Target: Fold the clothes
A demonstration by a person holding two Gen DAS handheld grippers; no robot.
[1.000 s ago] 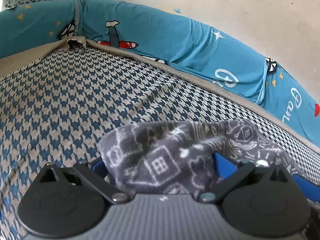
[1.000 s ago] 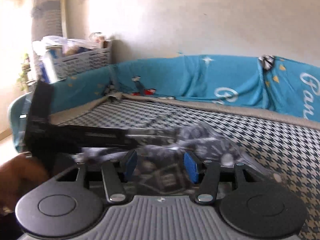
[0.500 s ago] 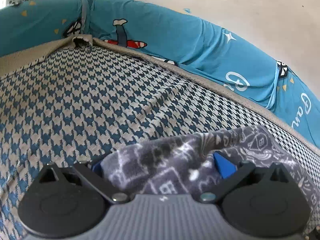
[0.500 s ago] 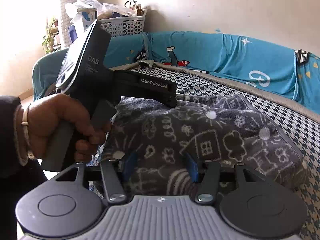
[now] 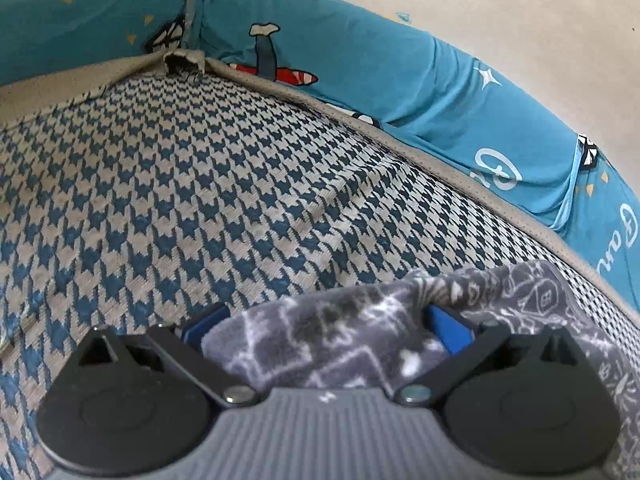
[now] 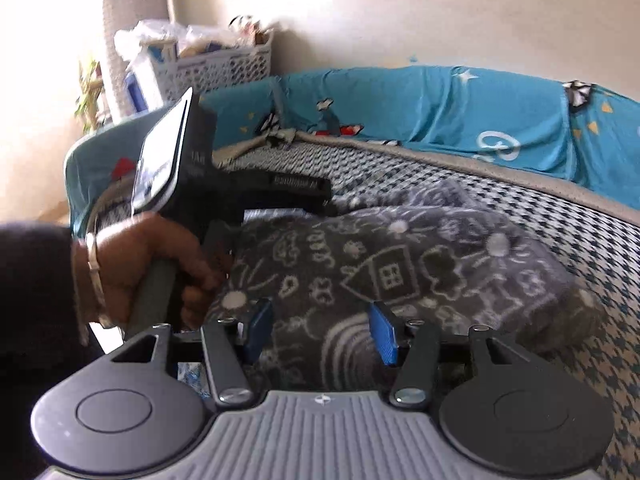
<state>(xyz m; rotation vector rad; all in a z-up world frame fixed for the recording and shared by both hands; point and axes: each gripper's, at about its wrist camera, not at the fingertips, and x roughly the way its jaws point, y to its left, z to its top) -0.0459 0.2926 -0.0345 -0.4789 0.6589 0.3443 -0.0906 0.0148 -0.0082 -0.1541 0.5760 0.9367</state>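
On the houndstooth bed cover (image 5: 224,184), the soft, floppy fleece garment (image 6: 392,276) is being bunched between both grippers (image 5: 324,324) (image 6: 320,332), jaws clamped on thick folds; edges are probably better gripped.

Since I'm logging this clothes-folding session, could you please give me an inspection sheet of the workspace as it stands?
Surface: houndstooth mattress, blue and beige, grey piping at its edge.
Job's things: grey fleece garment with white doodle print, bunched on the mattress.
Clutter: nothing seen on the mattress besides the garment.
Grippers: left gripper and right gripper each have fleece between the blue pads; whether they pinch it cannot be told.
Cables: nothing seen.
Surroundings: blue cartoon-print bumper along the mattress edge, white basket full of items, pale wall.
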